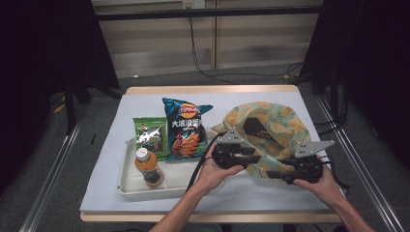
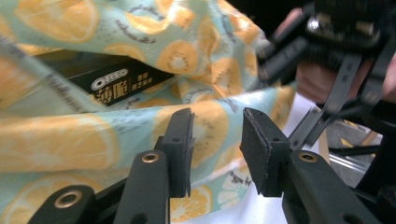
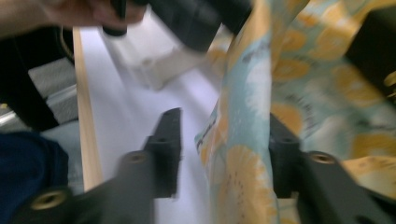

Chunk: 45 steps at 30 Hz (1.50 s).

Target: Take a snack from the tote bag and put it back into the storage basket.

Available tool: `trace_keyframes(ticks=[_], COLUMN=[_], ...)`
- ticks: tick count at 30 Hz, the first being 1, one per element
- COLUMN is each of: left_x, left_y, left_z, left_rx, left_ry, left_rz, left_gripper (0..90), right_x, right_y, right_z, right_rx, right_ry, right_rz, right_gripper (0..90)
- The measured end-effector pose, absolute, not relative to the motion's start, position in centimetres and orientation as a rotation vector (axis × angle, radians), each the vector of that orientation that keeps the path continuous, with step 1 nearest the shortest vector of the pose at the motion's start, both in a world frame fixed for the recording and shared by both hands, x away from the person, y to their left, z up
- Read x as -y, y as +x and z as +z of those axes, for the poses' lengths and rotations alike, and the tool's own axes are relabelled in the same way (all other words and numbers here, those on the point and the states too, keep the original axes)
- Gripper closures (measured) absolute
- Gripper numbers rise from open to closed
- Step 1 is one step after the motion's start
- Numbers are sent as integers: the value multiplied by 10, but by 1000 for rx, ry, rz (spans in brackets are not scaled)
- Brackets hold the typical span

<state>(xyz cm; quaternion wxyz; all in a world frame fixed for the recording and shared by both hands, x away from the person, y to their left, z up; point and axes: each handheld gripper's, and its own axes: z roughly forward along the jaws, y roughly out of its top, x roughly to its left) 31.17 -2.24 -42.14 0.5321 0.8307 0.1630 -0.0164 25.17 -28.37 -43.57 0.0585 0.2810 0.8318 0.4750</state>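
The fabric bag (image 1: pixel 270 126) with the orange-slice print lies on the right half of the surface (image 1: pixel 121 116), its mouth open toward the person, and a black Oreo box (image 1: pixel 255 128) sits inside it. In the left gripper view the box (image 2: pixel 112 77) is seen under a fold of the cloth (image 2: pixel 56 135).

The left gripper (image 1: pixel 231 153) is held in the left hand (image 1: pixel 212 169) at the near left edge of the bag, with the forearm coming up from the bottom of the high view. In its own view, the jaws stand narrow but apart, with cloth behind the gap and nothing pressed between them.

The right gripper (image 1: pixel 299 166) is in the right hand (image 1: pixel 323 186) at the near right edge of the bag, lying low and pointing to the left. In the right gripper view a hanging edge of the bag (image 3: pixel 243 140) passes between the jaws and lies against the right one; the left jaw stands clear of it, so the cloth is not clamped.

To the left of the bag, a white tray (image 1: pixel 126 166) carries a bottle (image 1: pixel 147 166), a green packet (image 1: pixel 151 137) and a blue chips bag (image 1: pixel 186 128).
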Motion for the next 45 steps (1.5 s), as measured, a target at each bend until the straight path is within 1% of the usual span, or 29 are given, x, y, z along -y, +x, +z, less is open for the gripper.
trace_keyframes(ticks=[2,4,5,6,8,13,16,20,22,26,33,35,43,45], left_x=[23,23,24,25,26,21,16,11,10,10,0,-5,-22,-25], left_y=[313,316,317,318,319,324,328,326,324,321,314,313,302,300], left_z=[-418,-417,-417,-418,-421,-426,-428,-429,-430,-431,-424,-422,-420,-420], left_rx=[-395,-404,-418,-417,-417,-446,-472,-474,-463,-449,-421,-426,-423,-420], left_ry=[1970,1972,1978,1985,2012,2013,2014,2014,2023,2035,2030,2024,2027,2028], left_rz=[-34,-27,-21,-25,-17,-20,-12,-15,-16,-23,-24,-20,-15,-17], left_gripper=[640,638,630,629,615,599,591,586,582,578,542,533,489,481], right_x=[290,297,299,301,301,280,267,261,259,255,248,250,244,242], right_y=[253,255,257,260,273,304,325,355,367,387,411,415,427,430], right_z=[-425,-416,-410,-406,-401,-401,-402,-410,-414,-420,-429,-430,-433,-433], right_rx=[-2479,-2436,-2412,-2396,-2382,-2435,-2469,-2483,-2483,-2510,-2493,-2485,-2482,-2486], right_ry=[844,851,858,857,876,869,865,918,941,950,964,968,969,972], right_rz=[1478,1527,1541,1536,1499,1405,1351,1273,1218,1148,1062,1067,1034,1024], right_gripper=[524,499,513,557,606,681,690,695,671,658,524,524,391,373])
